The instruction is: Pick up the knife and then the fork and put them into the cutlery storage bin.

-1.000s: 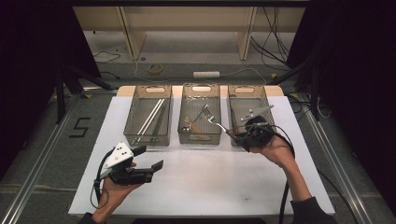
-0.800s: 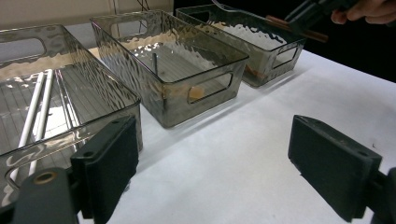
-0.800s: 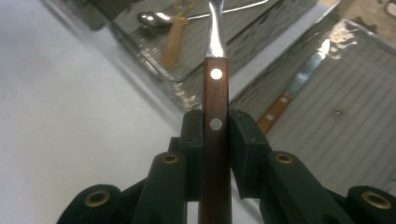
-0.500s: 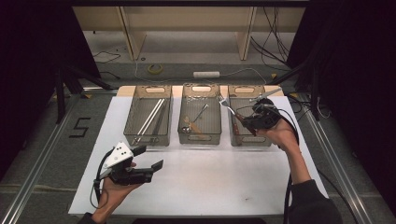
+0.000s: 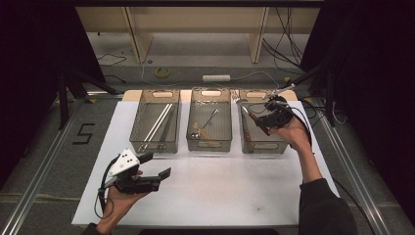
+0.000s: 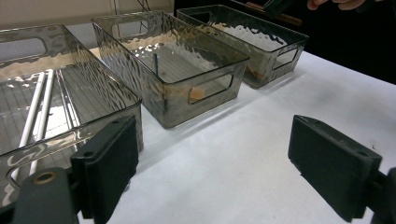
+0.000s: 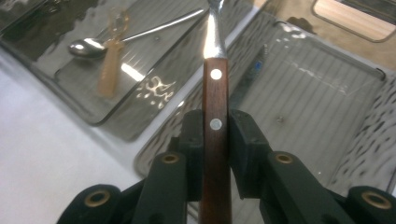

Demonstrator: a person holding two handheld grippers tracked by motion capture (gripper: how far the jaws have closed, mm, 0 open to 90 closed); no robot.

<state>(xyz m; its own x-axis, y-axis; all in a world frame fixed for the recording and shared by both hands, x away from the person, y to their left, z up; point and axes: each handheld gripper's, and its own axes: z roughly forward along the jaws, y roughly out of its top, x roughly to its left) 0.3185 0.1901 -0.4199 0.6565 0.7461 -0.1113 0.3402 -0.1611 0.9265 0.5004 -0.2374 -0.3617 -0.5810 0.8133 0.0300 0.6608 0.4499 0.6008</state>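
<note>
Three clear plastic bins stand in a row on the white table. My right gripper (image 5: 260, 117) hovers over the right bin (image 5: 264, 148), shut on a wooden-handled metal utensil (image 7: 215, 93) with two rivets. The utensil's metal end (image 5: 240, 98) reaches toward the bin's far left corner. In the right gripper view, my right gripper (image 7: 215, 128) has both pads pressed on the handle. My left gripper (image 5: 156, 165) rests in the hand at the front left, open and with nothing in it. From the left gripper view, my left gripper (image 6: 222, 163) faces the bins across bare table.
The left bin (image 5: 156, 148) holds white sticks (image 5: 159, 122). The middle bin (image 5: 209, 148) holds a spoon (image 7: 88, 49) and an amber piece (image 7: 109, 70). A brown-handled item (image 5: 247, 134) lies in the right bin. Cables and a tape roll (image 5: 163, 72) lie beyond the table.
My right gripper has carried the utensil away from me and to the right, from the near gap between middle and right bins to over the right bin. The left gripper has stayed still.
</note>
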